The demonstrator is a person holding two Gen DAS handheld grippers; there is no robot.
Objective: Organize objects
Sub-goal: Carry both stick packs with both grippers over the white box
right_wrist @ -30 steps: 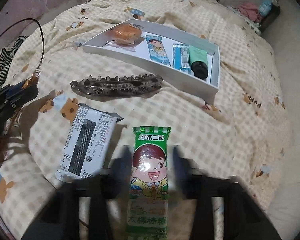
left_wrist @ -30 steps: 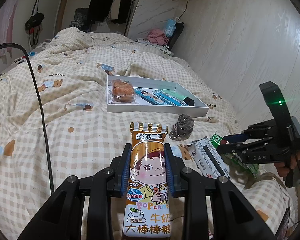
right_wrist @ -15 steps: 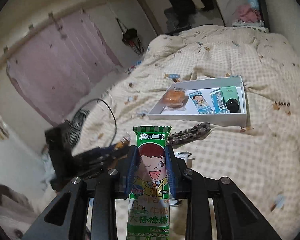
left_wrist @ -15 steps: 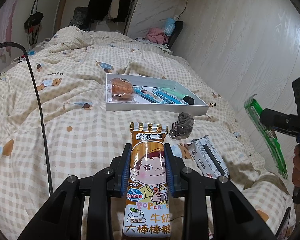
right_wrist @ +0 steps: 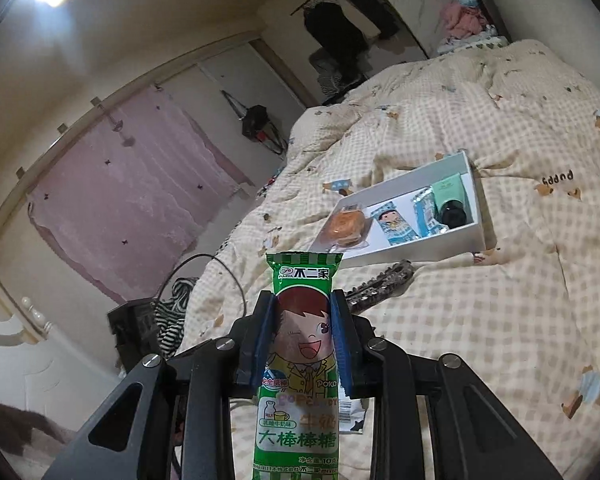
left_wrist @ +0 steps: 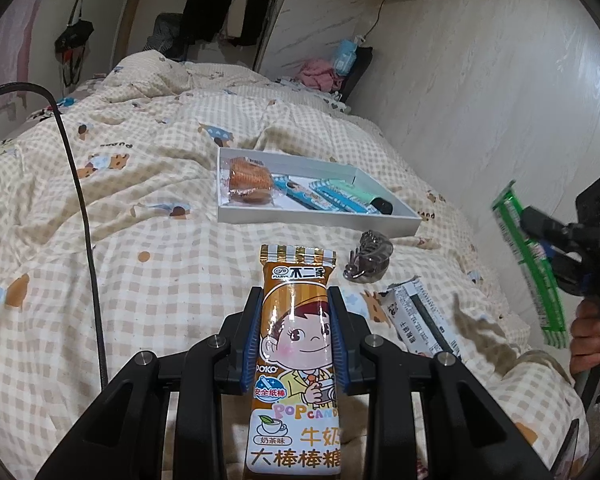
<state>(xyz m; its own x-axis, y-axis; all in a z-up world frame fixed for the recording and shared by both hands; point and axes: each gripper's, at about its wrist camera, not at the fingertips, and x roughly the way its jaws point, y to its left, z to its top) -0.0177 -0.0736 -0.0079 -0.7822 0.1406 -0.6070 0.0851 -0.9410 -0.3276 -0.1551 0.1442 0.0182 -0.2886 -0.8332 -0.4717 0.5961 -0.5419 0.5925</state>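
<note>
The left tongs [left_wrist: 294,334] are clamped on a brown lollipop packet [left_wrist: 296,360] held just above the bed [left_wrist: 160,280], and the right tongs [right_wrist: 303,336] grip a green lollipop packet [right_wrist: 300,360] lifted well above the quilt; both wrappers look slick and stick out far beyond the pads, so a quick swing toward the tray could let one slide or twist loose. The white tray [left_wrist: 320,219] lies further up the bed, holding a wrapped orange pastry [left_wrist: 248,180], blue packets [left_wrist: 320,196] and a mint-green tube [left_wrist: 360,196], so little bare floor remains and a dropped packet may land across them, while a hair claw [left_wrist: 368,262] and a black-and-white sachet [left_wrist: 420,320] lie loose just before it.
</note>
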